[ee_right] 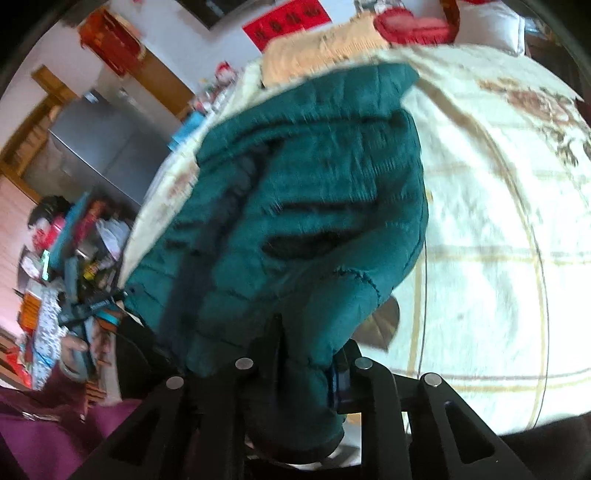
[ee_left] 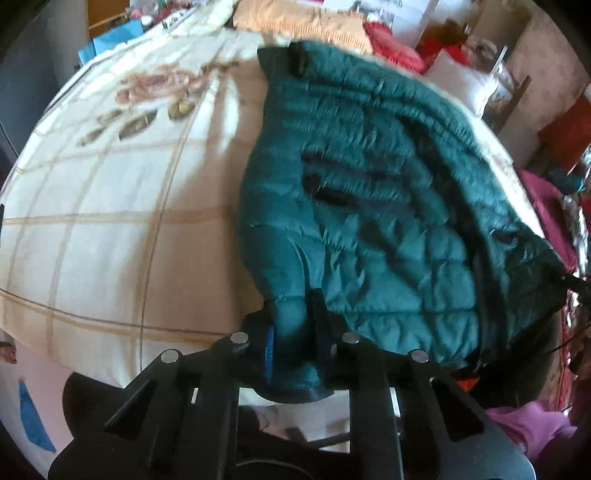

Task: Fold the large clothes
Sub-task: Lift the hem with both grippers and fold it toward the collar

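Left wrist view shows our left gripper [ee_left: 291,332] and right gripper [ee_right: 306,354] each clenched on the teal jacket [ee_left: 369,206], whose length runs forward across the bed [ee_left: 92,221].

The dark teal quilted puffer jacket [ee_left: 369,206] lies on the cream bedspread with tan grid lines and floral print [ee_left: 110,221], toward three o'clock in the left wrist view. Its near edge sits at six o'clock between the left gripper's [ee_left: 291,339] fingers. A folded peach blanket [ee_left: 303,22] lies beyond at twelve o'clock, on the bedspread.
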The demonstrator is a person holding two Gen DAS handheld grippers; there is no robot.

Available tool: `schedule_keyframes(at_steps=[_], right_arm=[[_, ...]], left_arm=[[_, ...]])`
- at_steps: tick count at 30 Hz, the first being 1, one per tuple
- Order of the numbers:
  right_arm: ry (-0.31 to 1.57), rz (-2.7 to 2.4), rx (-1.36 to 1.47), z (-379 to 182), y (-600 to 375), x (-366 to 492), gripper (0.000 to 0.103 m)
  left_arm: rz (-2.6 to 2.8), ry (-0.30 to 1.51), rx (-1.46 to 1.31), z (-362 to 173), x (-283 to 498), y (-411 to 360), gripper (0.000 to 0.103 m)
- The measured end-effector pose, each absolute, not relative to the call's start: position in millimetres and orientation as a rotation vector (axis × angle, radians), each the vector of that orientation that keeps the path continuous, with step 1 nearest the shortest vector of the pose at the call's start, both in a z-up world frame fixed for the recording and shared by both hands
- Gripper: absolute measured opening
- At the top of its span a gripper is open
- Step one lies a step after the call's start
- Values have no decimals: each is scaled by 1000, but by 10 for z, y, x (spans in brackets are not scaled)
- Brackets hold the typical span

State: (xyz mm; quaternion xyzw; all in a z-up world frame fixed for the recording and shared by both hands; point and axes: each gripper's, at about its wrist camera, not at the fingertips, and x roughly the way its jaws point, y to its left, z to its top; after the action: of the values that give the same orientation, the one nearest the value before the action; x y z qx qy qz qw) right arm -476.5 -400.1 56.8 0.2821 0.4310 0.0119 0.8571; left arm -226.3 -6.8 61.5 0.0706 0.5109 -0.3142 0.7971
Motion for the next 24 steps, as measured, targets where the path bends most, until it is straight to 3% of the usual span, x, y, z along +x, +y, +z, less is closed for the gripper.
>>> schedule_keyframes(at_steps=[10, 24], right_arm=[[753, 7, 581, 981, -4190, -4589, 18], [652, -74, 522, 1354, -4508, -4238, 18]], left_arm=[[-625, 916, 192, 1022, -2252, -203, 12], [-560, 781, 36, 1476, -1735, -418, 12]])
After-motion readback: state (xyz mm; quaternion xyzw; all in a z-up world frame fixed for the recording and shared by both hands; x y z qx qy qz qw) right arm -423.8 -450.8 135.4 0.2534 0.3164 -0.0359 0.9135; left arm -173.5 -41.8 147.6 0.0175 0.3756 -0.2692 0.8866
